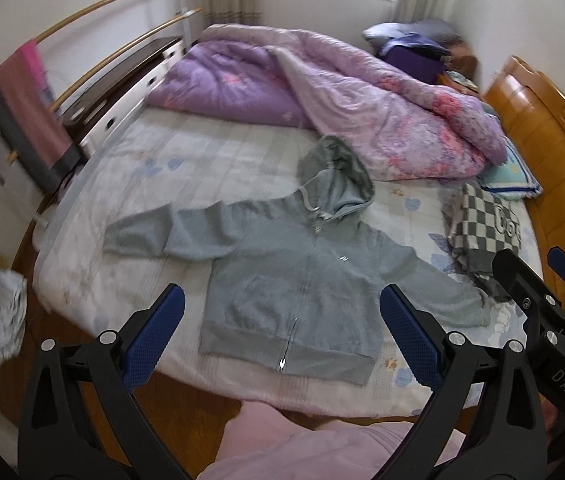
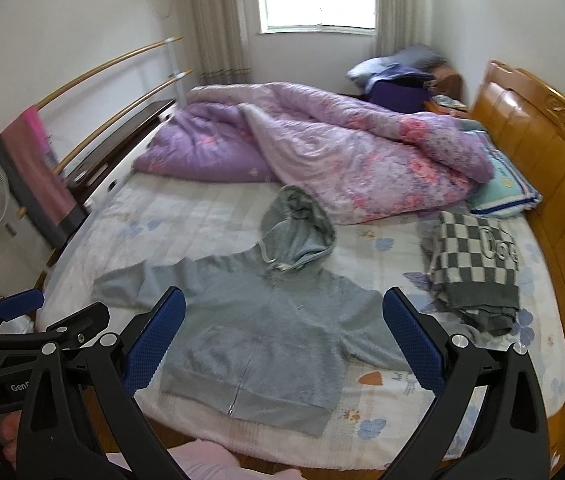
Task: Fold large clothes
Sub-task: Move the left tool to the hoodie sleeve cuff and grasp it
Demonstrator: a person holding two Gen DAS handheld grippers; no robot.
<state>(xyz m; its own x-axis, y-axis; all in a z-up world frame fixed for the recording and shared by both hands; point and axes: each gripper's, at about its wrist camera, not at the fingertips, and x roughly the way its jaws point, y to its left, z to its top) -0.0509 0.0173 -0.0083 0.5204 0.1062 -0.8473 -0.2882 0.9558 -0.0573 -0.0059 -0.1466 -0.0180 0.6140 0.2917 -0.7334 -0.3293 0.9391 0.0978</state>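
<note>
Grey hoodie (image 1: 294,280) flat | hood twd quilt (image 1: 362,112) | sleeves spread sideways

Checkered garment (image 2: 476,264) and quilt (image 2: 346,152) crowd the hoodie's (image 2: 266,328) right and far sides.

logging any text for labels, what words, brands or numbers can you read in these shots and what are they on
"DAS": on the right gripper body, left wrist view.
"GenD", cut off: on the left gripper body, right wrist view.
Large letters on the checkered garment: too blurred to read.
Small mark on the grey hoodie chest: too small.
</note>
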